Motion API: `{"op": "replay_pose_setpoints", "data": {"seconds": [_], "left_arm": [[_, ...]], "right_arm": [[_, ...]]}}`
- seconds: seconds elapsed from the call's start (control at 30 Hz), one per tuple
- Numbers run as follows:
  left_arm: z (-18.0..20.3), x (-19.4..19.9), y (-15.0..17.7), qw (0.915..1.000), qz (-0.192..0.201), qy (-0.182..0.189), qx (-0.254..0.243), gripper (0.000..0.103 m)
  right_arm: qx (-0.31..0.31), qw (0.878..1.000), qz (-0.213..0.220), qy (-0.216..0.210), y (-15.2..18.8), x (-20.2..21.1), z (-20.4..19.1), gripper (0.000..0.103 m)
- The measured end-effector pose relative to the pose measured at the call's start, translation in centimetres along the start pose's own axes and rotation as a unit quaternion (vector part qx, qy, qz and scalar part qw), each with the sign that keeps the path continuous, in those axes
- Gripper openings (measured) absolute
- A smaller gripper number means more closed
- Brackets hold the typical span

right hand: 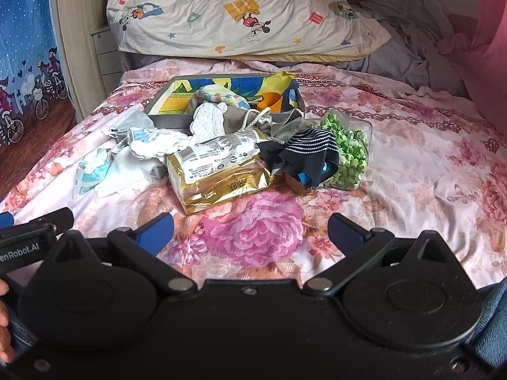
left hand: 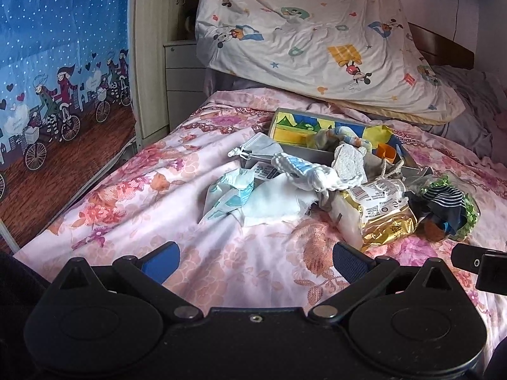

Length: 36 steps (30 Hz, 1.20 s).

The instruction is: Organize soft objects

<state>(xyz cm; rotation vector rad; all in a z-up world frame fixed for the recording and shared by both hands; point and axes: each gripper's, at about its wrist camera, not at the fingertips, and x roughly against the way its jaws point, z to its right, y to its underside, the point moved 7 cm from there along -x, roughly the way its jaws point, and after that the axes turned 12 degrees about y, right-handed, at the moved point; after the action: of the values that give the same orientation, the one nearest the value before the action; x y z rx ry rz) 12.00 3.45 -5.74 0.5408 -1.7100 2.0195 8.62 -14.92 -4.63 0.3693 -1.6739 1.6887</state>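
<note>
Two views covered the same bed. In the left wrist view the left gripper (left hand: 255,261) hovered over the pink floral bedspread (left hand: 133,196), its blue-padded fingers (left hand: 350,262) spread wide apart and holding nothing; ahead lay a heap of soft things: a crumpled white and teal cloth (left hand: 231,196), a white braided rope toy (left hand: 307,174) lying across it, a gold foil packet (left hand: 380,215) just to the right, and a dark striped sock (left hand: 443,202) resting against a clear bag of green pieces (left hand: 469,209); behind the heap stood a shallow grey box (left hand: 304,126) with a colourful lining, some fabric already inside it; a cartoon-printed pillow (left hand: 317,31) leaned at the head of the bed; a tip of the right gripper (left hand: 475,262) showed at the right edge.

In the right wrist view the right gripper (right hand: 250,231) likewise hung above the bedspread with its fingers (right hand: 155,229) well apart and empty; the gold foil packet (right hand: 218,177) lay nearest, directly ahead, the sock (right hand: 307,155) and the green bag (right hand: 348,155) touching to its right, the rope toy (right hand: 152,142) and cloth (right hand: 104,174) to its left, the box (right hand: 164,120) beyond; part of the left gripper (right hand: 31,234) and a person's fingers (right hand: 4,323) appeared at the left edge.
</note>
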Motion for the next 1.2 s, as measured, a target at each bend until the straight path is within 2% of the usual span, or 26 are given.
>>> {"op": "replay_pose_setpoints", "data": {"seconds": [0.27,0.47,0.63,0.77,0.83,0.97,1.07,1.2], "left_arm": [[-0.8,-0.3,-0.2,0.9994,-0.017,-0.008,0.028,0.102],[-1.8,-0.4,-1.6,0.9984,-0.022,-0.015,0.05,0.102],[-2.3,-1.1,-3.2,0.9973,-0.024,-0.014,0.068,0.102],[-2.8,-2.3,-5.2,0.9982,-0.024,-0.029,0.046,0.102],[-2.9,-3.0,-6.2,0.9988,-0.029,-0.025,0.028,0.102],[-3.9,-5.3,-7.5,0.9977,-0.066,-0.008,-0.014,0.102],[-4.8,-8.0,-7.5,0.9928,-0.117,0.02,-0.015,0.102],[-5.8,-11.0,-6.6,0.9852,-0.165,0.044,-0.009,0.102]], "right_arm": [[0.017,1.0,-0.001,-0.01,-0.5,-0.3,-0.2,0.102],[0.047,0.999,0.006,-0.026,-2.1,-0.5,-1.1,0.102],[0.097,0.994,0.042,-0.041,-4.8,-1.7,-2.7,0.102],[0.146,0.984,0.081,-0.06,-6.5,-3.1,-4.8,0.102],[0.164,0.979,0.097,-0.069,-7.1,-3.7,-5.7,0.102],[0.197,0.969,0.121,-0.091,-7.7,-4.9,-7.4,0.102],[0.223,0.959,0.142,-0.106,-7.7,-5.4,-8.9,0.102],[0.238,0.952,0.154,-0.117,-7.0,-6.3,-10.1,0.102]]}}
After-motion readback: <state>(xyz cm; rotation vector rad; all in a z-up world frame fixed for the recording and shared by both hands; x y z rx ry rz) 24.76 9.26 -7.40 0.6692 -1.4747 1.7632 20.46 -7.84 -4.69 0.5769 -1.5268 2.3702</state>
